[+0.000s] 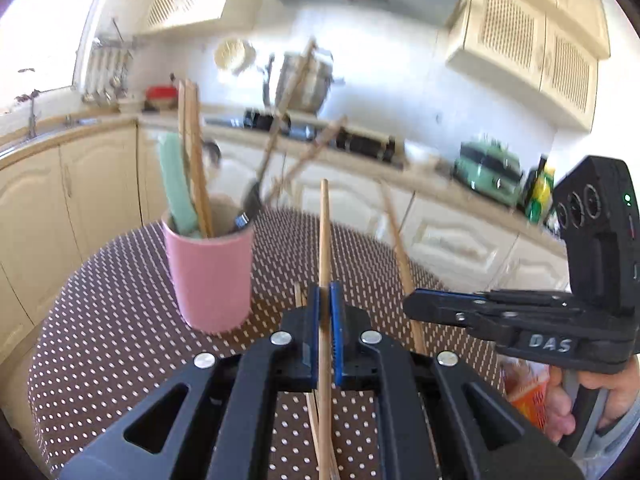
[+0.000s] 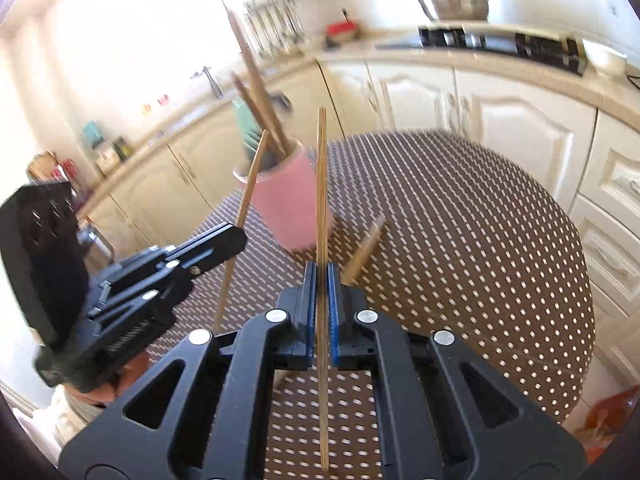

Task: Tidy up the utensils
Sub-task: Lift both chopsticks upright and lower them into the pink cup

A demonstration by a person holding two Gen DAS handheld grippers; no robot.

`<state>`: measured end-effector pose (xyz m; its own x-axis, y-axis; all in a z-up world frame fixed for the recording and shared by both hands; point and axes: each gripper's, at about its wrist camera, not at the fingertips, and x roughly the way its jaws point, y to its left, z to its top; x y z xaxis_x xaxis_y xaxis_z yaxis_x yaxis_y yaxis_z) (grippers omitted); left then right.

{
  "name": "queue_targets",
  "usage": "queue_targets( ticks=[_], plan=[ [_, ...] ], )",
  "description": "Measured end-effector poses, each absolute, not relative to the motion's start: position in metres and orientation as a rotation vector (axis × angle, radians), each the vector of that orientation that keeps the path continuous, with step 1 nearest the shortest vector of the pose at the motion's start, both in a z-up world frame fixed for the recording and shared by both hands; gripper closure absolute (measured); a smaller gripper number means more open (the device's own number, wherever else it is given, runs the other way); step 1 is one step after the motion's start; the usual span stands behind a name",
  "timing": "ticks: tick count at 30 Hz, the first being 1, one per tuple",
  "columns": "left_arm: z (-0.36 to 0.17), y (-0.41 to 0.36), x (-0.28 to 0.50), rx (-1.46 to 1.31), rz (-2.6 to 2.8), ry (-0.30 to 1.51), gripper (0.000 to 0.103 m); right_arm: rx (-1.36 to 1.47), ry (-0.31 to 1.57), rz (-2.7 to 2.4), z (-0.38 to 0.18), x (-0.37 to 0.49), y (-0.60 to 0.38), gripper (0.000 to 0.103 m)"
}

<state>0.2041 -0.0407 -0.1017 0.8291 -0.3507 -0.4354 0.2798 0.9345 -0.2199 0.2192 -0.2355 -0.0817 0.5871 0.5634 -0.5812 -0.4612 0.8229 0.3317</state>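
Jaws on both grippers, left [image 1: 325, 312] and right [image 2: 321, 292], clamped on 1 chopstick each [image 1: 325, 240] [image 2: 321, 200]. Pink cup [image 1: 210, 268] already partly filled; 2 held chopsticks not in yet.

Background cabinets [image 1: 532, 40] and stove [image 2: 500, 44] motion-blurred. Utensils in pink cup [image 1: 210, 272] smeared, types unclear past a green handle [image 1: 176, 188]. Left gripper's chopstick [image 1: 325, 320] cut off at bottom edge. Orange packet [image 1: 532, 400] half hidden behind right gripper [image 1: 412, 306]. Wooden piece [image 2: 366, 248] on table blurred, unidentifiable.
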Motion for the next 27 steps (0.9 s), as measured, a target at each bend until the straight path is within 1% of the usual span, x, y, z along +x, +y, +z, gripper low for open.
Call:
queue_targets(
  ticks=[3,9,19,27],
  plan=[
    [-0.093,-0.026,0.193,-0.182,-0.326,0.428,0.098,0.162,0.659,0.630,-0.065,0.212,-0.235,0.097],
    [-0.073,0.010,0.173,-0.245,-0.311,0.293,0.098,0.142,0.529,0.679,-0.028,0.195,-0.196,0.097],
    [-0.038,0.032,0.188,-0.271,-0.239,0.098,0.098,0.017,0.419,0.664,0.013,0.210,-0.133,0.097],
    [-0.016,0.047,0.216,-0.298,-0.162,-0.037,0.098,-0.007,0.348,0.627,0.032,0.239,-0.111,0.097]
  ],
)
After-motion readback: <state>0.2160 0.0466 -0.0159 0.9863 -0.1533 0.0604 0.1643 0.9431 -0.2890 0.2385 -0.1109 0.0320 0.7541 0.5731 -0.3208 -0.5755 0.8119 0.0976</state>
